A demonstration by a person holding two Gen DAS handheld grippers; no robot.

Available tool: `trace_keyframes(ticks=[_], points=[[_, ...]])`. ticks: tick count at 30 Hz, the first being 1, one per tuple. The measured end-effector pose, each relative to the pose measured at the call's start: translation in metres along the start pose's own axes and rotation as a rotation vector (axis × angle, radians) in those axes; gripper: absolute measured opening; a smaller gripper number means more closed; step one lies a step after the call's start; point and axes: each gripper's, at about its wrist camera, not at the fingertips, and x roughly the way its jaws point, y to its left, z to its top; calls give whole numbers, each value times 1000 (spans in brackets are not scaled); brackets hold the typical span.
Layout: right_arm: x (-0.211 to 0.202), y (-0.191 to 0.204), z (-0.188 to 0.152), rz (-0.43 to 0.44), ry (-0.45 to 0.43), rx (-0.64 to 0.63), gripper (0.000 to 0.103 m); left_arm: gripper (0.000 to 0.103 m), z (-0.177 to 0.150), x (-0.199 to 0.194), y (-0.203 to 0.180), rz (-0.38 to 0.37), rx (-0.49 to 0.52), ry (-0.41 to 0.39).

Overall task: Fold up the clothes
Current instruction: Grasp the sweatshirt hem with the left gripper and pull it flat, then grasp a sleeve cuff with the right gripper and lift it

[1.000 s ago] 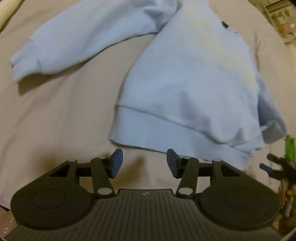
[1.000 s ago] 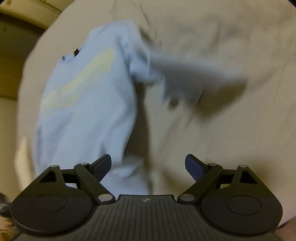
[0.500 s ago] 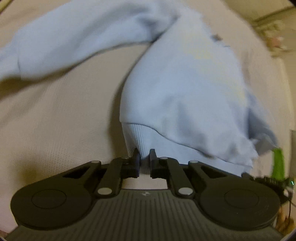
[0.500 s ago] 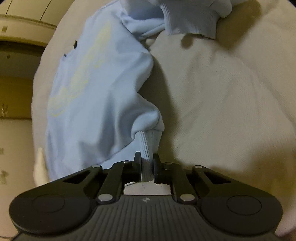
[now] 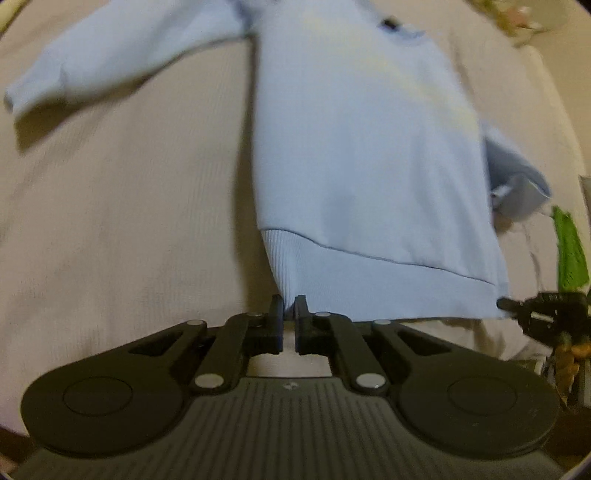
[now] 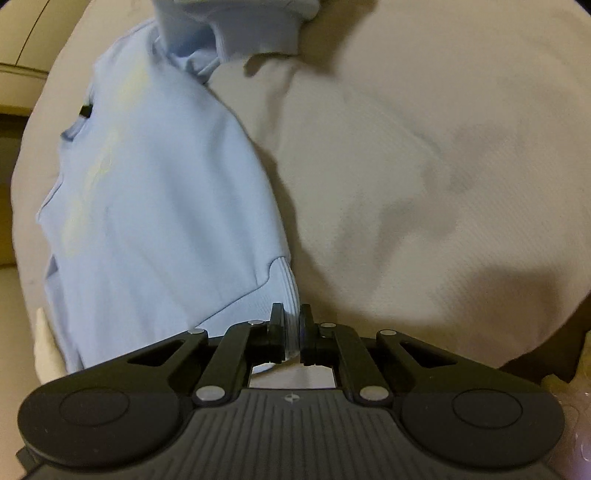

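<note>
Closest in, the left tool (image 5: 289, 308) has its jaws pressed almost together, pinching the ribbed hem (image 5: 369, 280) of a light blue sweatshirt (image 5: 354, 147) at its corner, at about 6 o'clock in the left wrist view. The right tool (image 6: 291, 317) is likewise nipped tight, a fold of the same ribbed band (image 6: 286, 284) caught between its pads at 6 o'clock of its own view (the cloth shows through the slit between the jaws, down to the tool's body). In the left wrist view the right tool (image 5: 517, 304) shows as a dark tip at 4 o'clock, touching the hem's other corner, with a green strip (image 5: 570, 251) of something just above it. From the hem the sweatshirt runs up and away, lying front up on a beige quilted cover (image 6: 424, 166); whether that is a bed or a padded worktop cannot be told. A faint pale yellow print (image 6: 107, 155) crosses the chest. Farther off, one sleeve (image 5: 110, 62) stretches out toward 10 o'clock in the left view, flat on the cover. In the right view the other sleeve's cuff (image 6: 251, 33) is bunched at 12 o'clock. At the far end sits the neckline with a small dark label (image 5: 388, 24).
</note>
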Motion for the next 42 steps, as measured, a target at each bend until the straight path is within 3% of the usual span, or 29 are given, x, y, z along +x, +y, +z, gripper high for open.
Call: trace_keyframes(ticks=[1,4,6,7,8,11,15,21,27,34,36,38,40,42], points=[[-6,4,-2,0,-19,-15,5,5,0,4,-1,27,30,11],[-5,12,-4,-61,-53,-87,6,2,2,23,-7,204,106,100],[6,18,-6,-92,-35,-130,16,3,3,29,-14,318,173,145],[6,21,-8,-108,-36,-152,22,6,5,25,-20,339,198,143],[4,24,-10,-123,-42,-179,32,8,9,17,-27,325,214,118],[-12,36,-11,-175,-100,-290,45,9,23,-6,-53,289,272,42],[-33,42,-4,-248,-197,-434,45,12,49,0,-101,248,319,-27],[-50,55,13,-274,-316,-710,45,15,66,55,-186,179,358,-59],[-35,44,60,-194,-285,-741,45,16,79,106,-247,208,343,-59],[-21,58,114,-57,-227,-792,44,25,97,119,-285,248,300,-79],[-33,56,136,-73,-308,-733,44,26,99,114,-292,258,287,-94],[-61,39,166,-45,-439,-556,45,29,102,112,-294,266,263,-102],[-73,28,184,-30,-433,-484,48,29,107,116,-296,277,243,-98],[-72,26,187,-47,-389,-512,48,29,112,120,-300,291,235,-89]])
